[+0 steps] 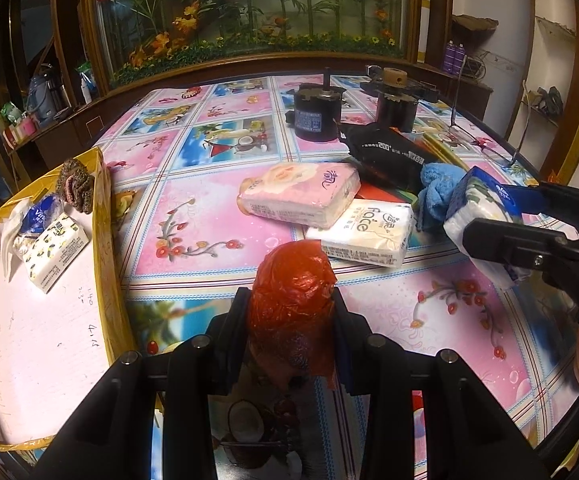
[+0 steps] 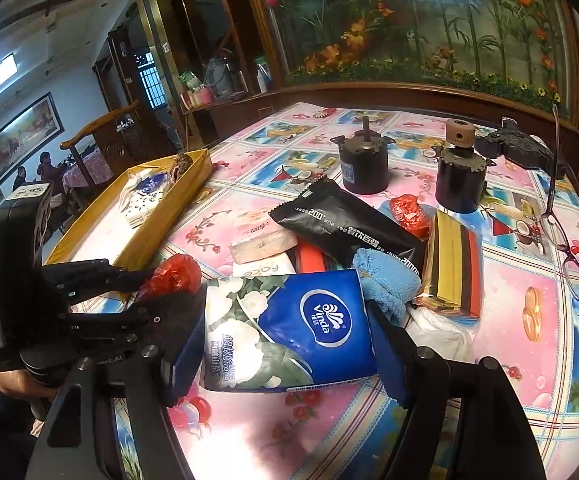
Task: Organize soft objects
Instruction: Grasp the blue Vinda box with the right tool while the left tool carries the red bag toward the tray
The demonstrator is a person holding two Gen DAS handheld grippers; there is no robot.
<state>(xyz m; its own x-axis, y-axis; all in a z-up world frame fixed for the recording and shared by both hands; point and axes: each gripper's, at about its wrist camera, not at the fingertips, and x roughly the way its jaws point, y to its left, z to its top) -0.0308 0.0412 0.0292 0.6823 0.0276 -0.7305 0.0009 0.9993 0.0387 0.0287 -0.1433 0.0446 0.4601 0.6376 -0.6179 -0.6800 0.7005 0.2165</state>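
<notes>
My left gripper (image 1: 291, 298) is shut on a crumpled red plastic bag (image 1: 293, 280) and holds it just above the flowered tablecloth. From the right wrist view the same gripper (image 2: 157, 286) and its red bag (image 2: 175, 274) appear at the left. My right gripper (image 2: 289, 342) is shut on a blue Vinda tissue pack (image 2: 289, 320), one blue pad on each side. In the left wrist view that pack (image 1: 475, 204) hangs lifted at the right edge. The yellow-rimmed tray (image 1: 103, 216) at the left holds small tissue packs (image 1: 55, 248) and a scrunchie (image 1: 75, 188).
A pink tissue pack (image 1: 301, 194) leans on a white "face" pack (image 1: 365, 232). Beside them lie a blue cloth (image 2: 385, 280), a black wipes packet (image 2: 345, 228), a second red bag (image 2: 409, 210) and a striped packet (image 2: 455, 264). Two motors (image 1: 315, 114) and glasses (image 2: 569, 248) stand farther back.
</notes>
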